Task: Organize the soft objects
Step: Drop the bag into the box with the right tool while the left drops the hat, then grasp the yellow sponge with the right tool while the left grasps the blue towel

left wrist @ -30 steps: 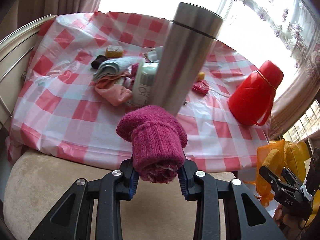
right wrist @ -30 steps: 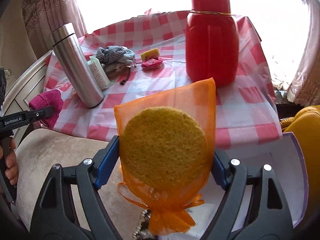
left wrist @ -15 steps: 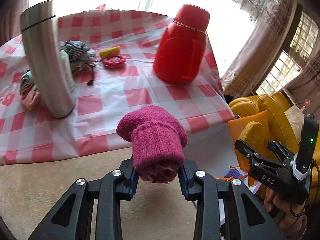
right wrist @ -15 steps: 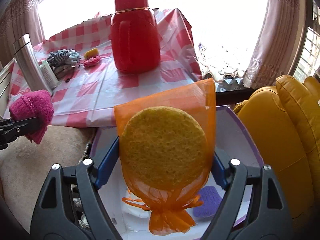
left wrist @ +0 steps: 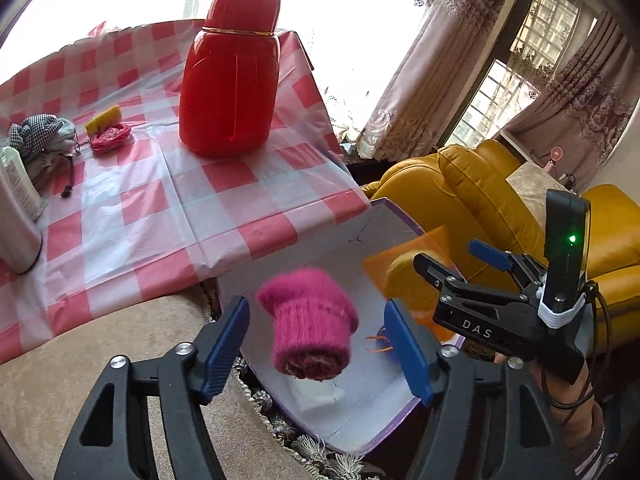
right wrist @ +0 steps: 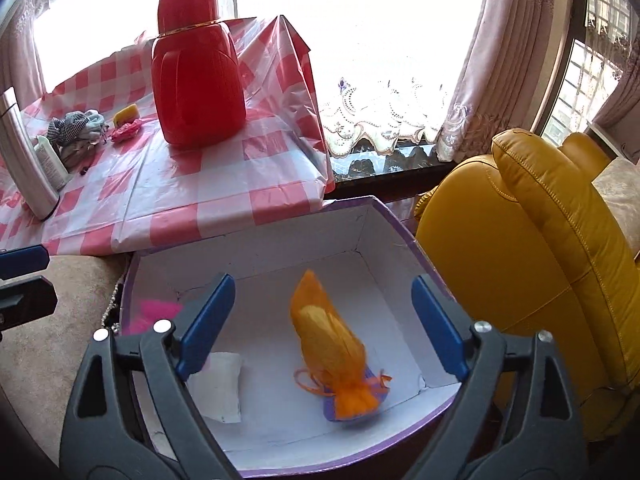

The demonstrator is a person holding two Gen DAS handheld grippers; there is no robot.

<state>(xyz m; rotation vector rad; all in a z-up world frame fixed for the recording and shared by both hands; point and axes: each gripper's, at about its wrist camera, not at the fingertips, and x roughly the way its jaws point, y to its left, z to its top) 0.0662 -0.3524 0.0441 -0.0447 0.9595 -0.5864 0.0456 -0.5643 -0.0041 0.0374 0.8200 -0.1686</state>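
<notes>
My left gripper (left wrist: pixel 315 306) hovers over a white box with a purple rim (left wrist: pixel 360 240), its jaws opening. A rolled magenta sock (left wrist: pixel 310 336) hangs blurred between the blue pads, touching neither. In the right wrist view, my right gripper (right wrist: pixel 322 281) is above the same box (right wrist: pixel 360 232), its jaws also opening. An orange mesh bag with a yellow sponge (right wrist: pixel 328 340) drops free between them, its tied end on a purple item (right wrist: pixel 360 408). The sock (right wrist: pixel 154 312) shows as a pink blur at the box's left.
A red-checked table (left wrist: pixel 224 216) carries a red thermos jug (left wrist: pixel 228 80), a steel flask (right wrist: pixel 20 160), a cloth pile (left wrist: pixel 40 140) and a small yellow sponge (left wrist: pixel 105 119). A yellow armchair (right wrist: pixel 520 260) stands right of the box, a beige cushion (left wrist: pixel 60 380) left. A white packet (right wrist: pixel 218 384) lies inside.
Both grippers swung right from the table edge to above the box. Each opened: the sock left the left pads and the orange bag fell out of the right ones.
</notes>
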